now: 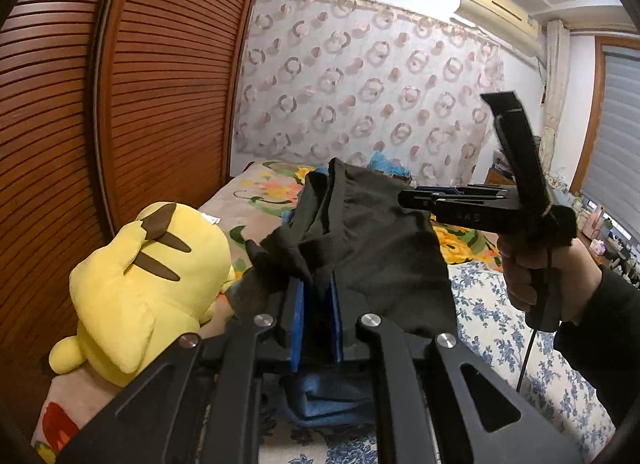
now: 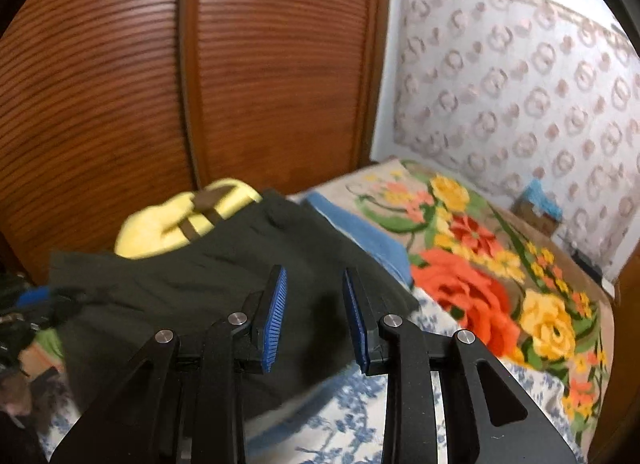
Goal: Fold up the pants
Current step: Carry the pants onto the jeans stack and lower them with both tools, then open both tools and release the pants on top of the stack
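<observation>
The black pants hang bunched and lifted above the bed in the left wrist view. My left gripper is shut on a fold of them, its blue pads mostly covered by cloth. My right gripper comes in from the right and touches the pants' upper right edge. In the right wrist view my right gripper is open with blue pads apart, just above the spread black pants, gripping nothing.
A yellow plush toy lies at the left by the brown slatted wardrobe. A blue towel and a flowered blanket cover the bed. A patterned curtain hangs behind.
</observation>
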The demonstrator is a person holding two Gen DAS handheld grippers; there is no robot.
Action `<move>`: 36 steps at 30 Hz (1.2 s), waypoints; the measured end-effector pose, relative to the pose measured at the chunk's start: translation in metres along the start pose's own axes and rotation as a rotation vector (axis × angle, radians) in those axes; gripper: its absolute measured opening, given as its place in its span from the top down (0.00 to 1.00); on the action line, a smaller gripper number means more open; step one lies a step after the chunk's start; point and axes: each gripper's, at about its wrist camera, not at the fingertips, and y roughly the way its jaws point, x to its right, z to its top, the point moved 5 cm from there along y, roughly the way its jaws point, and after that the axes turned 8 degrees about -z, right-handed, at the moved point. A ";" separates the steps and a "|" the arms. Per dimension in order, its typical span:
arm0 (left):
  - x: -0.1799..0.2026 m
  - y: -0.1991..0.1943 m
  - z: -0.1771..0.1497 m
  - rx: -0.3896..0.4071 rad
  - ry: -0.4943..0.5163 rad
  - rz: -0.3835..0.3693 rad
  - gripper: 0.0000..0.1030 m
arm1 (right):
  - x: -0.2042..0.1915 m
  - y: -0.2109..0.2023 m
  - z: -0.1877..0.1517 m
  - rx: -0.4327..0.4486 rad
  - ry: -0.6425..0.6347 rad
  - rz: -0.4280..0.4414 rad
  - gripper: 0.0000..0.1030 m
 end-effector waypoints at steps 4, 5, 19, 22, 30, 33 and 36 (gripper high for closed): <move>0.000 -0.001 -0.002 -0.012 0.014 0.010 0.85 | 0.013 0.011 -0.009 -0.028 0.046 -0.010 0.73; 0.001 -0.002 -0.002 -0.014 0.023 0.017 0.82 | 0.014 0.009 -0.011 -0.025 0.061 -0.003 0.73; 0.019 -0.033 -0.010 -0.025 0.094 0.012 0.61 | -0.008 -0.061 -0.023 0.041 0.055 0.004 0.73; 0.021 -0.042 -0.011 -0.020 0.093 0.001 0.58 | -0.015 -0.075 -0.024 0.050 0.044 0.007 0.72; 0.025 -0.063 -0.014 0.000 0.107 -0.013 0.46 | -0.029 -0.104 -0.033 0.073 0.033 0.008 0.70; 0.021 -0.068 -0.016 0.000 0.101 -0.005 0.45 | -0.033 -0.109 -0.037 0.077 0.036 0.010 0.67; 0.018 -0.072 -0.019 -0.009 0.109 0.011 0.44 | -0.038 -0.114 -0.042 0.080 0.047 0.011 0.59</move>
